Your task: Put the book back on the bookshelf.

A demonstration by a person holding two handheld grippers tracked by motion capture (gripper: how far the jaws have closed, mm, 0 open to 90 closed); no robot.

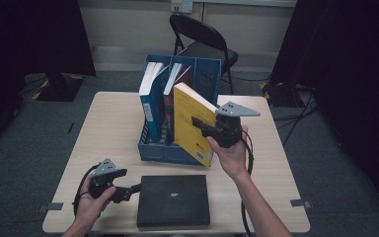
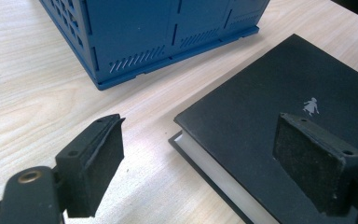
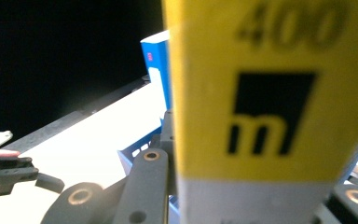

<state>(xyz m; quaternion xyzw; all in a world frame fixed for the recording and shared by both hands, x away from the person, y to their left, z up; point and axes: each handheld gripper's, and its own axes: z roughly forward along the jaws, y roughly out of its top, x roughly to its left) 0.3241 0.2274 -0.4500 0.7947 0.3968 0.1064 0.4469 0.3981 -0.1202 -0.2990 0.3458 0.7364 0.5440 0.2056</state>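
Note:
A yellow book [image 1: 190, 123] hangs tilted over the right front part of the blue file organizer [image 1: 158, 150], with my right gripper [image 1: 203, 126] shut on its spine side. In the right gripper view the yellow book [image 3: 261, 93] stands between the jaws of my right gripper [image 3: 256, 196]. A blue book [image 1: 150, 98] and a dark red book [image 1: 170, 101] stand in the organizer's left slots. A black book [image 1: 173, 200] lies flat near the front edge. My left gripper [image 1: 134, 189] stands open at the black book's left edge; the jaws of the left gripper [image 2: 200, 126] straddle a corner of the black book [image 2: 270, 84] without touching it.
The wooden table [image 1: 113, 123] has bare room left of the organizer [image 2: 168, 28] and at the right side. A black folding chair [image 1: 202, 39] stands behind the table. Dark curtains hang at both sides. Cables trail from both grippers.

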